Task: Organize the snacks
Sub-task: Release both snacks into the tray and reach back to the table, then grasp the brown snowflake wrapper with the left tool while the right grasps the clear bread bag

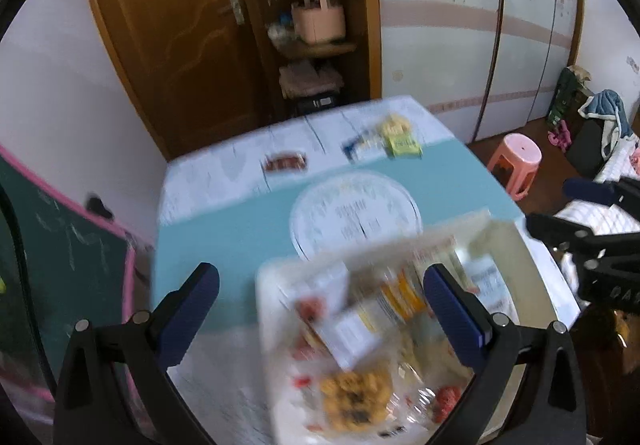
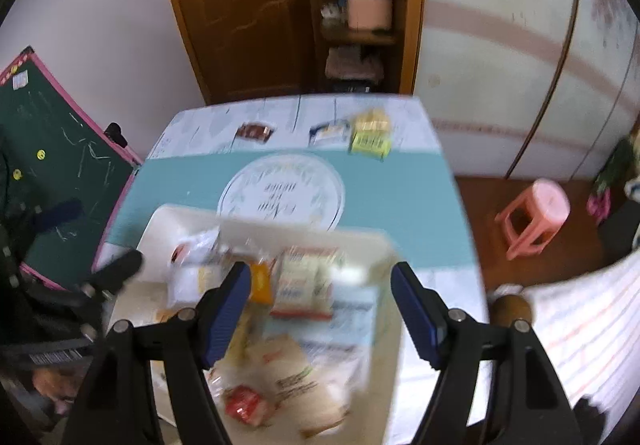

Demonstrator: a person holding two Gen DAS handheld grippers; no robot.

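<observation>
A white tray full of wrapped snacks sits at the near edge of the table, blurred by motion. A cookie pack lies in it. My left gripper hangs open above the tray's left part, nothing between its pads. My right gripper is open over the tray too, gripping nothing. Loose at the table's far side lie a red-brown packet, a blue-white packet and yellow-green packets. Each gripper shows at the edge of the other's view: right gripper, left gripper.
A round printed mat lies on the teal cloth mid-table. A green chalkboard leans at the left. A pink stool stands on the floor to the right, near a striped bed sheet. Wooden door and shelves stand behind.
</observation>
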